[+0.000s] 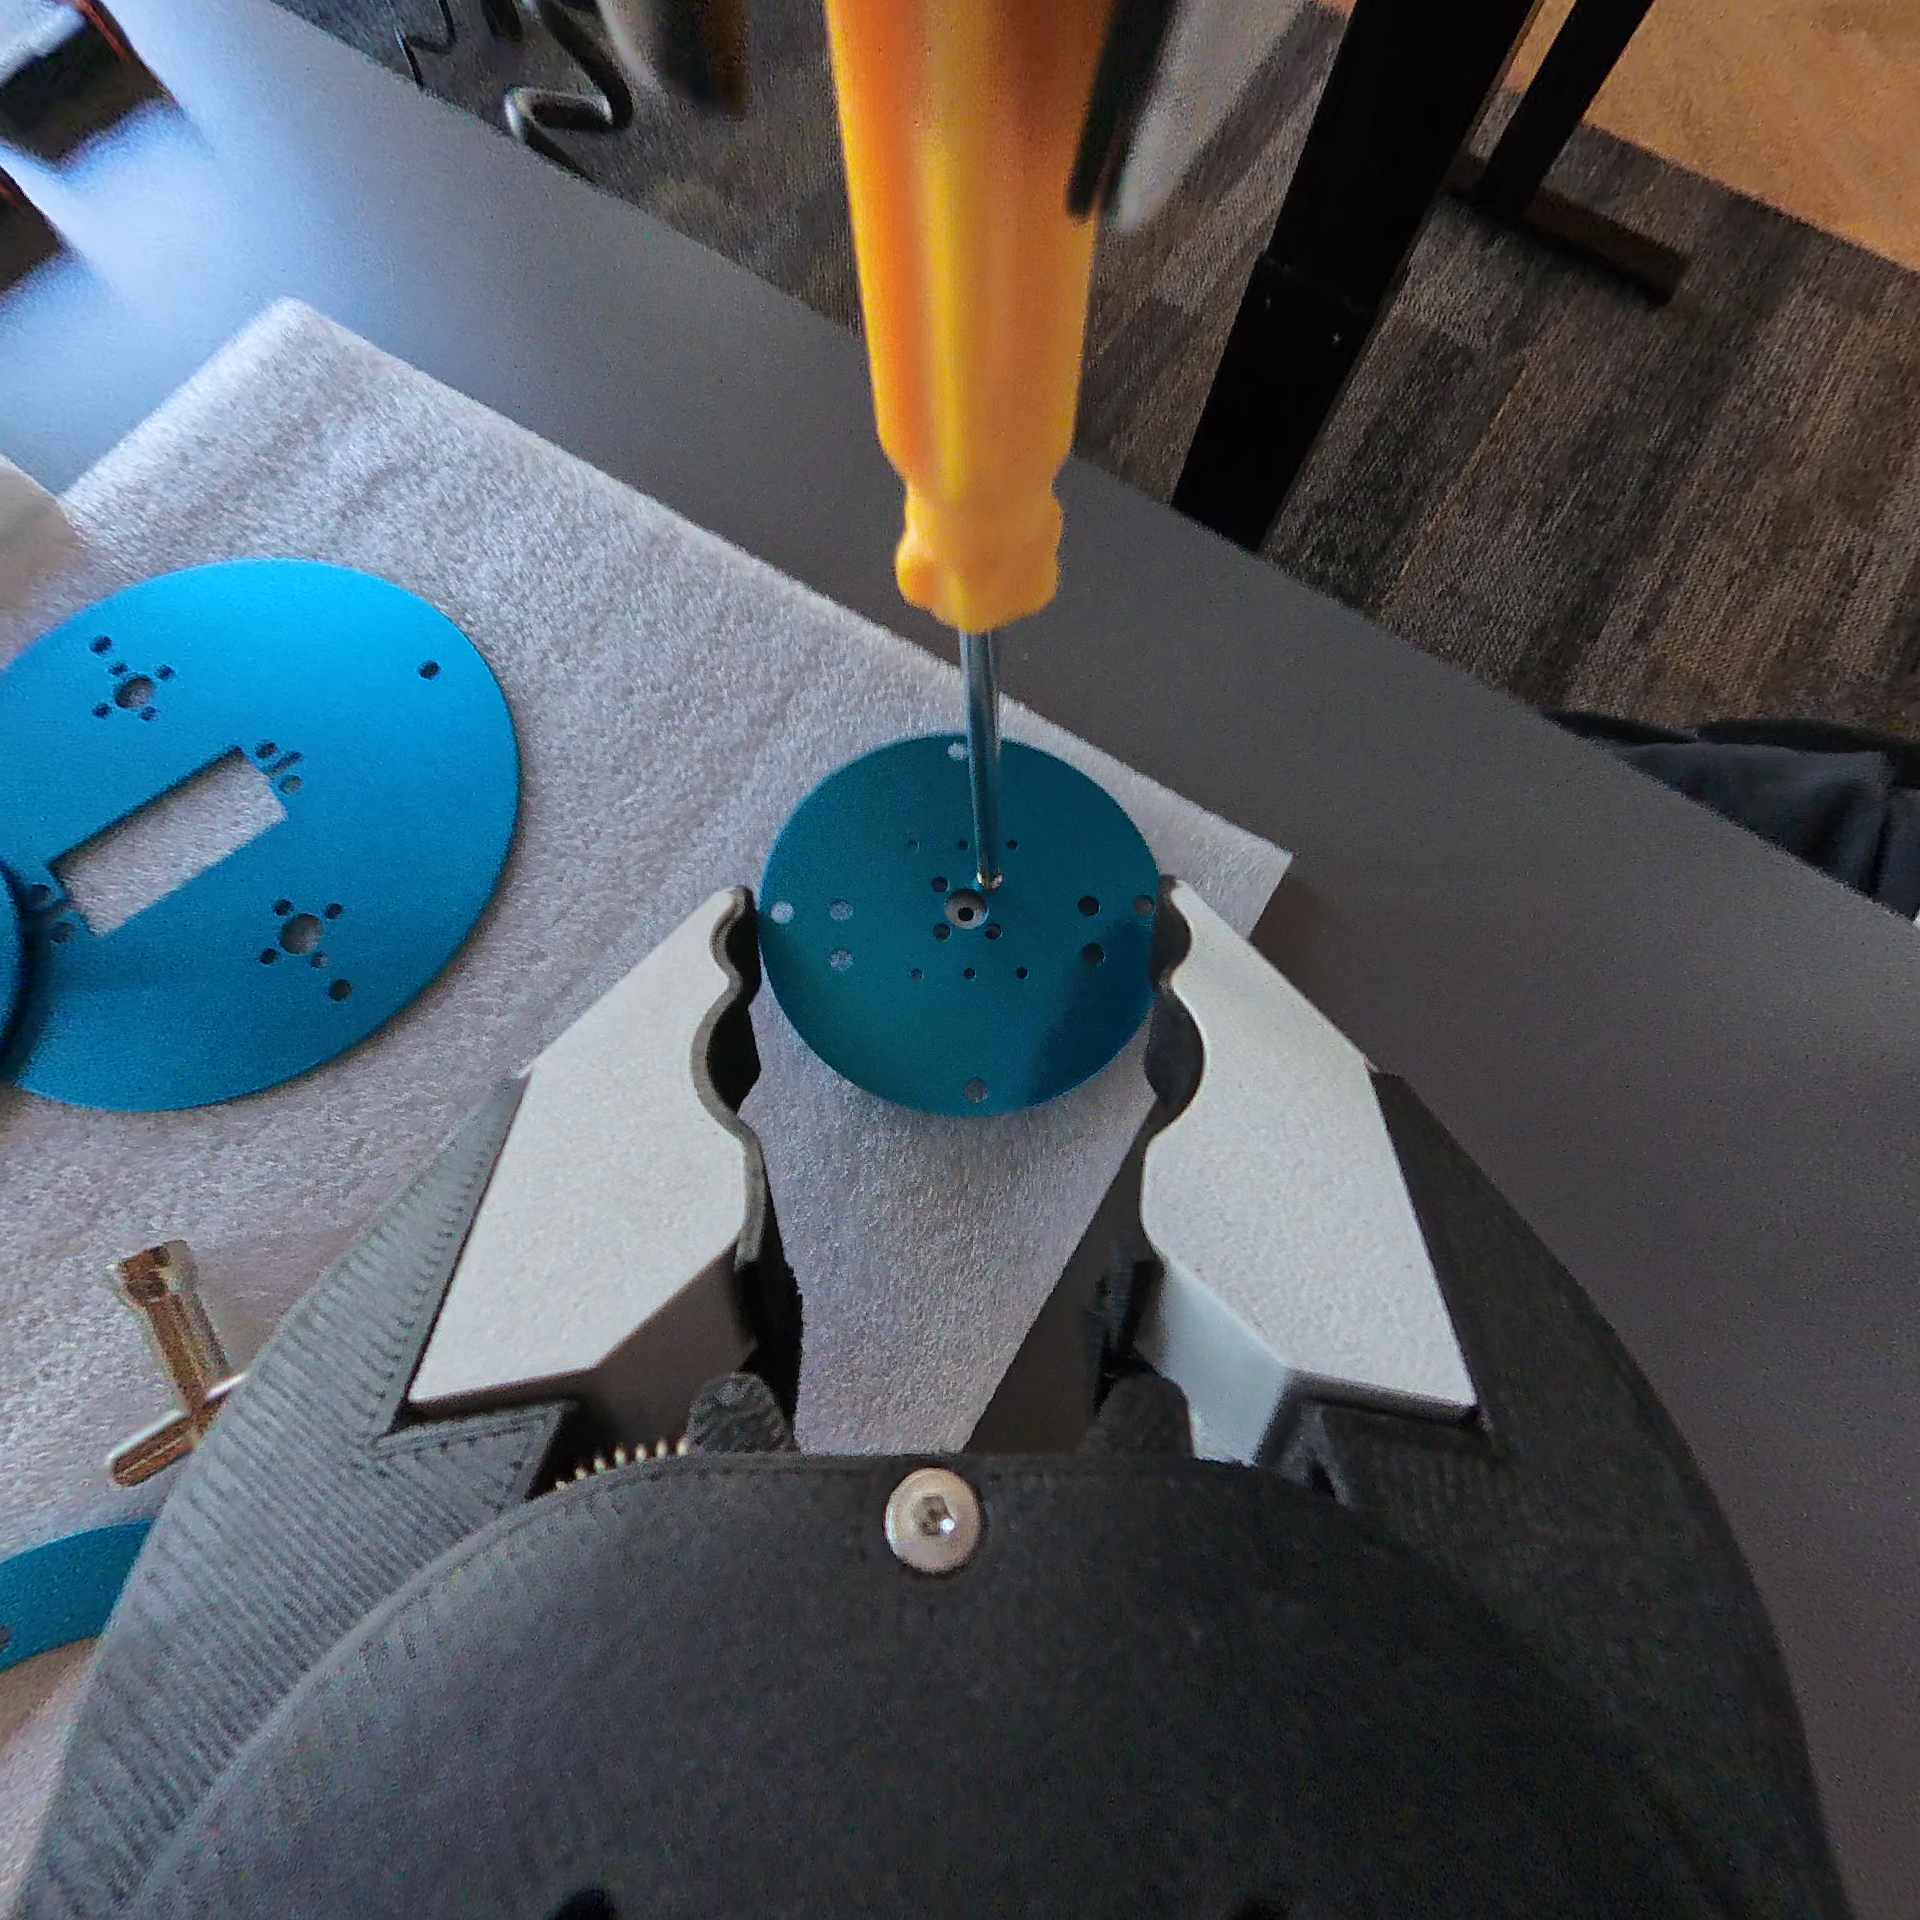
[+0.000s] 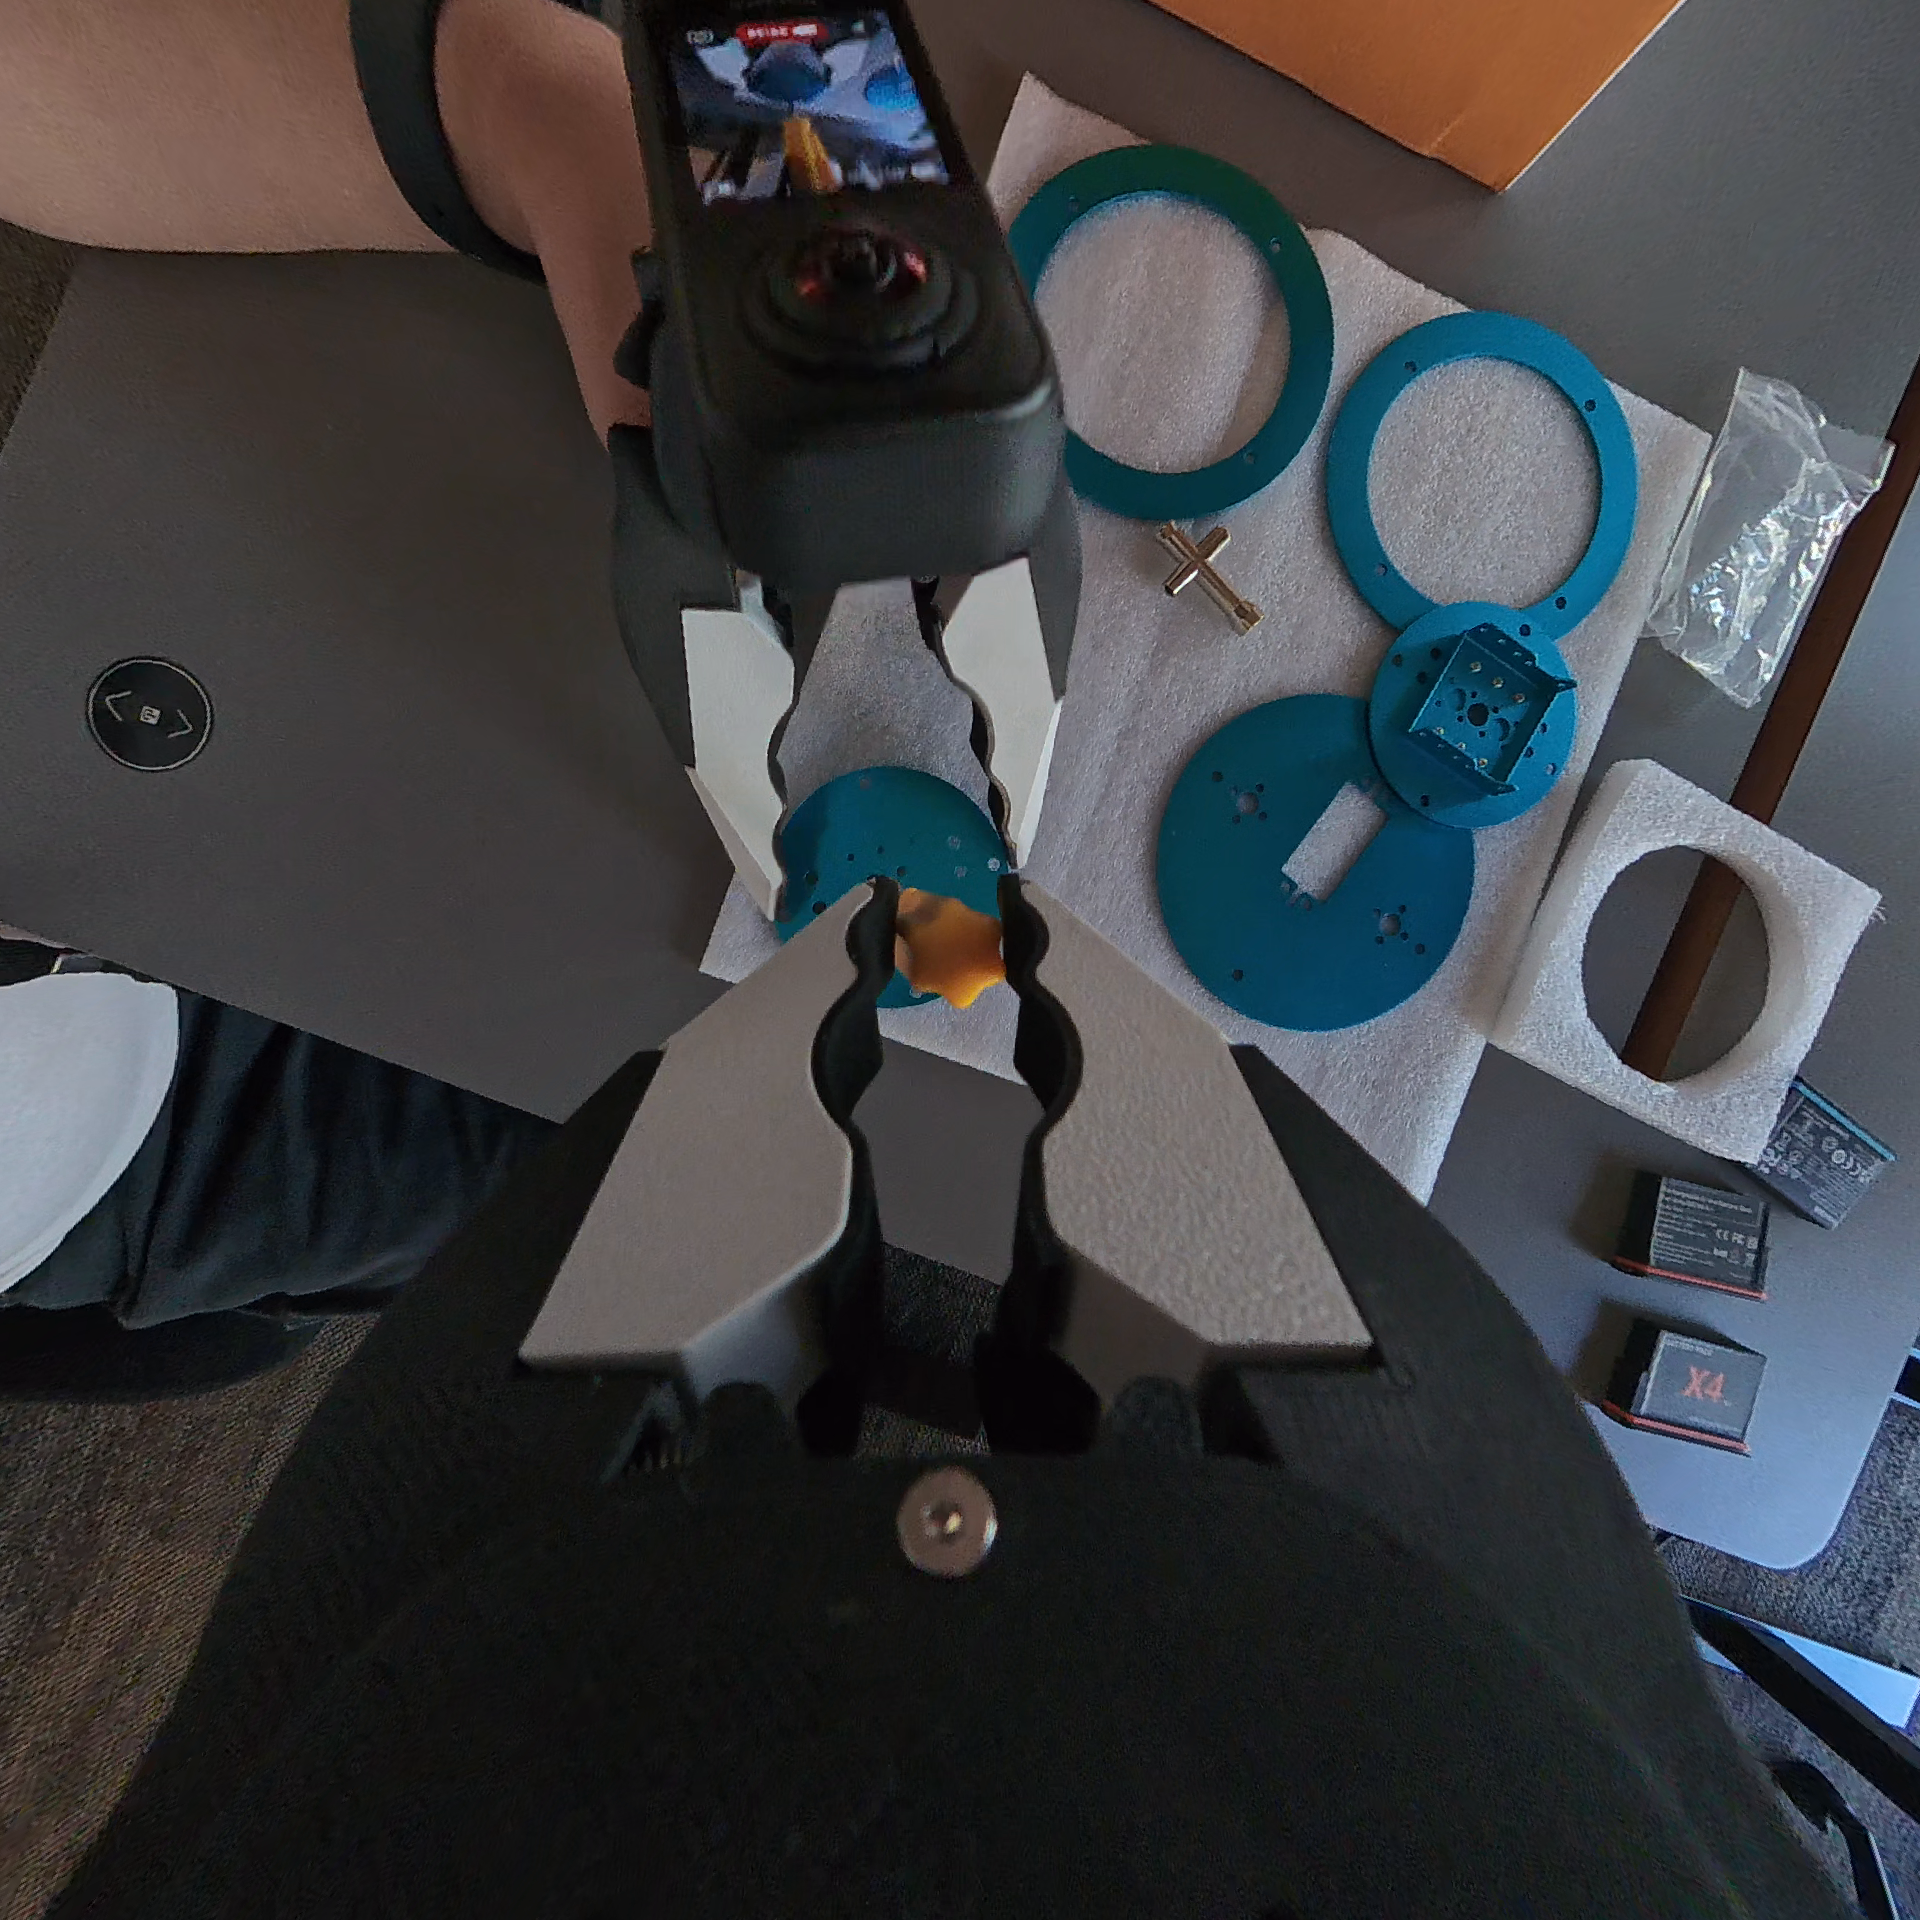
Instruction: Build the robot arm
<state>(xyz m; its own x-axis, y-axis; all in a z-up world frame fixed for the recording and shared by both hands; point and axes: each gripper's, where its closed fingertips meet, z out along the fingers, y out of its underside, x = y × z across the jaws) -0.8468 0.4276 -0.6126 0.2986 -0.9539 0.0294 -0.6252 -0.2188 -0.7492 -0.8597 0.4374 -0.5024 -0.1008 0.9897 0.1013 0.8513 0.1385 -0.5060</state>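
My left gripper (image 1: 956,899) is shut on the rim of a small blue disc (image 1: 935,997) with several holes, which lies on a white foam sheet (image 1: 623,665). My right gripper (image 2: 945,886) is shut on the orange handle of a screwdriver (image 2: 951,951) and holds it upright. In the left wrist view the screwdriver (image 1: 977,312) comes down from above, and its metal tip touches the disc just beside the centre hole. The right wrist view looks straight down on the disc (image 2: 862,831) and on the left gripper (image 2: 896,868) clamping it.
On the foam lie a large blue disc with a rectangular slot (image 2: 1320,873), two blue rings (image 2: 1169,332), a disc with a square bracket (image 2: 1475,717) and a metal cross key (image 2: 1210,577). A foam square with a hole (image 2: 1683,977), a plastic bag (image 2: 1766,551) and black boxes (image 2: 1694,1236) lie to the right. The table edge (image 1: 1351,644) is close behind. Across from one pair of fingers to the other is roughly 11 cm.
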